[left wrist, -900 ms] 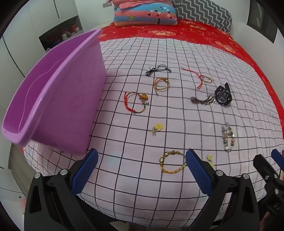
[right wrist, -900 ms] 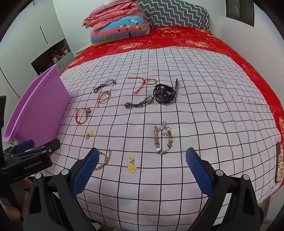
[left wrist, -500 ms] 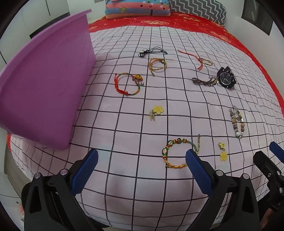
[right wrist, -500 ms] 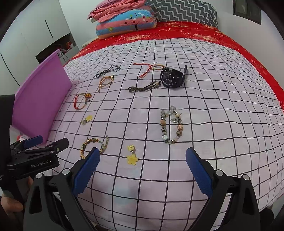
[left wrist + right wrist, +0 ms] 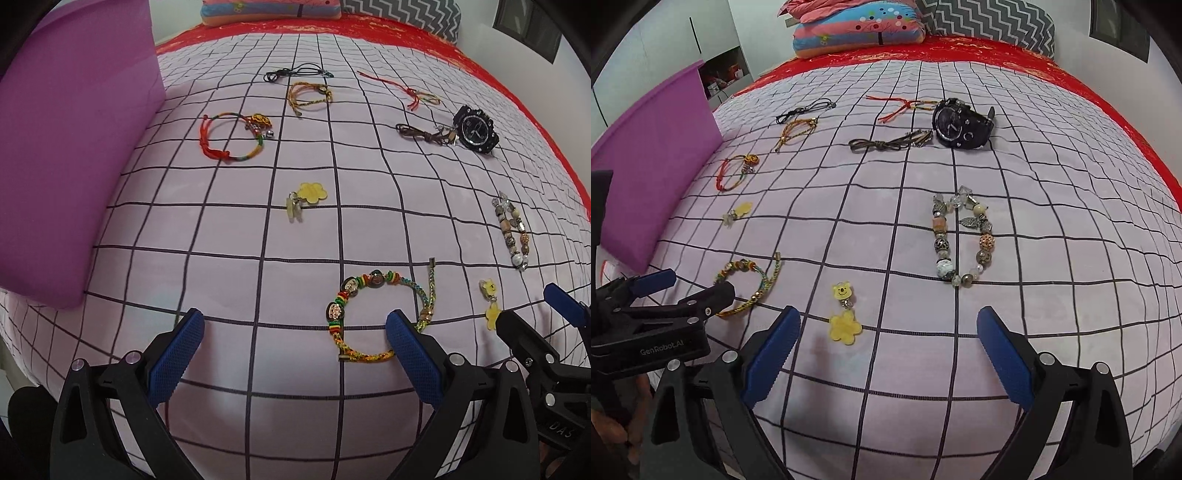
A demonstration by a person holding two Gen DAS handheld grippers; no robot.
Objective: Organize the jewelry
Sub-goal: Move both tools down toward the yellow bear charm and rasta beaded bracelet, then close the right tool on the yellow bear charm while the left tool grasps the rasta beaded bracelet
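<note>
Several pieces of jewelry lie spread on a pink checked bedsheet (image 5: 229, 236). My left gripper (image 5: 293, 328) hangs open and empty over the near edge; its right finger overlaps a braided multicolour bracelet (image 5: 373, 314) with dark beads. My right gripper (image 5: 886, 332) is open too, empty, with a yellow bear-and-flower charm (image 5: 844, 314) just beyond its left finger and a beaded bracelet (image 5: 960, 240) farther ahead. Beyond lie a black watch (image 5: 960, 123), a red-orange cord bracelet (image 5: 232, 136), a yellow flower charm (image 5: 306, 199) and thin cord bracelets (image 5: 308, 94).
A purple plastic tub (image 5: 70, 147) stands on the bed's left side, its wall close to the left gripper. Red bedding (image 5: 997, 55), a chevron pillow (image 5: 990, 22) and a folded blanket (image 5: 857, 29) lie at the far end. A white wardrobe (image 5: 665, 48) stands left.
Both grippers have tipped downward and come closer to the sheet, so the jewelry looms larger. The braided bracelet now sits beside the left gripper's right finger. Both stay open.
</note>
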